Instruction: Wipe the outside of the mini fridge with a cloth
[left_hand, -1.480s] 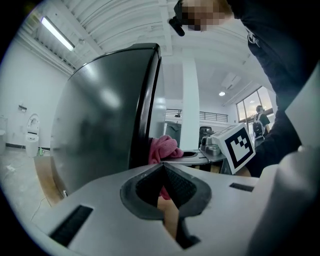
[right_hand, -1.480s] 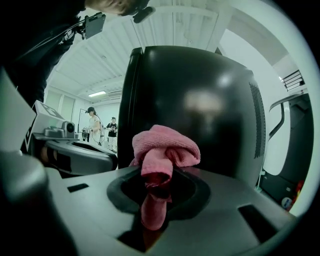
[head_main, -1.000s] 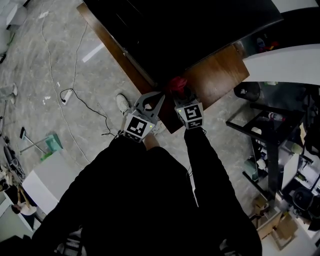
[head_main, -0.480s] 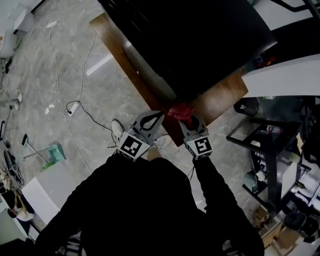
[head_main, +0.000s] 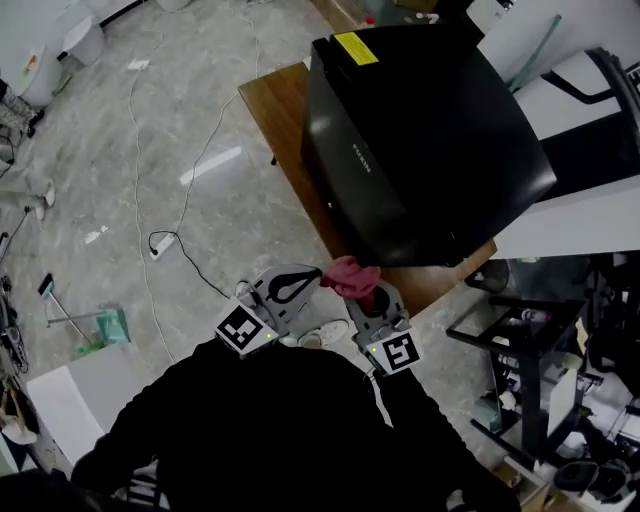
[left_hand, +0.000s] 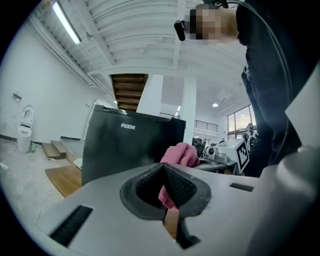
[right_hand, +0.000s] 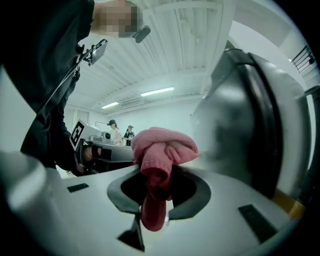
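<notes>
Pinching crumpled pink cloth (head_main: 350, 276) in right gripper (head_main: 368, 298) fingers; left gripper (head_main: 312, 273) fingers pressed together, empty. Black boxy mini fridge (head_main: 430, 150) upper right, nearer right gripper.

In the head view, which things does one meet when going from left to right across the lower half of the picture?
white power strip → left gripper → pink cloth → black metal rack
</notes>
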